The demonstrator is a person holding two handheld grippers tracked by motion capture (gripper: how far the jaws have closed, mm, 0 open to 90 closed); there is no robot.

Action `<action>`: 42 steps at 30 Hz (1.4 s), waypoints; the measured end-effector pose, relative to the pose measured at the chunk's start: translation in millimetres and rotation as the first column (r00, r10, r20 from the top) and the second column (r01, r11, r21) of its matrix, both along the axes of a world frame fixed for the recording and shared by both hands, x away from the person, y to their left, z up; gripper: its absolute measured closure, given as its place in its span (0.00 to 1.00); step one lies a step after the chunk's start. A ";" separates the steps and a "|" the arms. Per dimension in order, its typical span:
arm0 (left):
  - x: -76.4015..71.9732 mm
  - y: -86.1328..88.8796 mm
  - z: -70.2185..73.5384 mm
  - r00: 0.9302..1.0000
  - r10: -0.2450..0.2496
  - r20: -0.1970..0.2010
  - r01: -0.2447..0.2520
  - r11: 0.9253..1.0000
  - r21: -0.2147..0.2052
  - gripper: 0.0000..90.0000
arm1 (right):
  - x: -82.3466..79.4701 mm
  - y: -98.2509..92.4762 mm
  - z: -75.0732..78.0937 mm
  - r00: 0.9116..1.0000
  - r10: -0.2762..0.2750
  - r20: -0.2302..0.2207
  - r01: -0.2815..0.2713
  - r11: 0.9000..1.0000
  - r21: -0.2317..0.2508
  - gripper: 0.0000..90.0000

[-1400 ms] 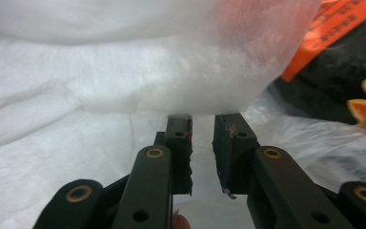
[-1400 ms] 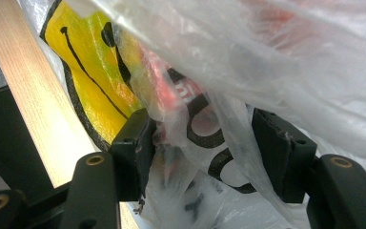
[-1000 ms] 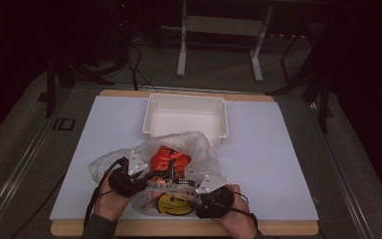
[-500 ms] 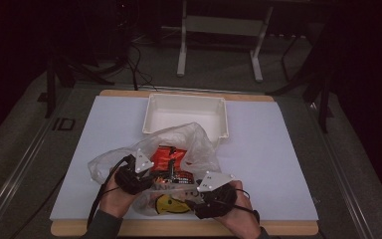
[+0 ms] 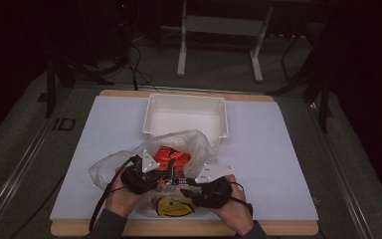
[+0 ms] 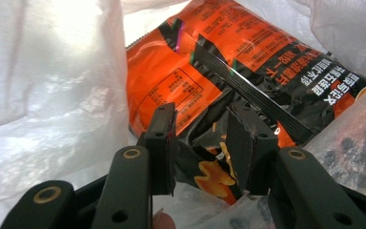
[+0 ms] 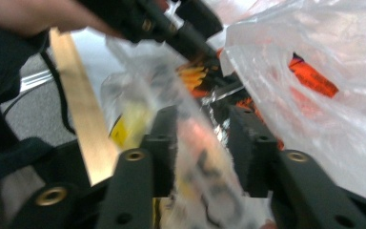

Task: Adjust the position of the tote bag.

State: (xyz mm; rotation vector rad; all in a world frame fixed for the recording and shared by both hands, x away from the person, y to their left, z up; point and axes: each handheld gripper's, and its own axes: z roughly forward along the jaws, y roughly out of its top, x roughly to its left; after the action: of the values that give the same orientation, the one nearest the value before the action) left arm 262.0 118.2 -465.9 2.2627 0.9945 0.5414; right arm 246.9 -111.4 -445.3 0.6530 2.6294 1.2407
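A clear plastic bag (image 5: 191, 141) lies at the table's front with an orange and black snack packet (image 5: 171, 154) inside it. In the left gripper view, my left gripper (image 6: 202, 143) is shut on the crumpled end of the packet (image 6: 181, 81), with the bag's film (image 6: 52, 95) to the left. My right gripper (image 7: 202, 143) has just been closing, and a fold of the bag (image 7: 314, 95) fills the gap between its pads. In the high view, the left gripper (image 5: 166, 179) and right gripper (image 5: 180, 183) meet nose to nose at the bag's mouth.
A white tray (image 5: 149, 117) stands behind the bag at the middle of the white mat (image 5: 278, 164). A round yellow item (image 5: 171, 206) lies inside the bag between my hands. The wooden table edge (image 5: 179, 228) runs just below them. Dark stands and cables are beyond the table.
Both hands have drawn closer together at the bag's mouth, and the right one has risen a little. The bag has bunched up further over the snack packet.
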 end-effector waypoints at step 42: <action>-36.7 22.0 -17.0 0.998 0.002 -0.064 -0.007 0.997 -0.078 0.56 | 7.9 -10.2 -35.0 0.997 -0.065 -0.047 0.059 0.992 -0.113 0.42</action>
State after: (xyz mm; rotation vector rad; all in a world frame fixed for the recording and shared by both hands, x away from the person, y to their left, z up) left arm 225.3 140.1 -482.9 2.2211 1.0348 0.4272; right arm 254.8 -121.6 -480.3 0.7503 2.6742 1.0653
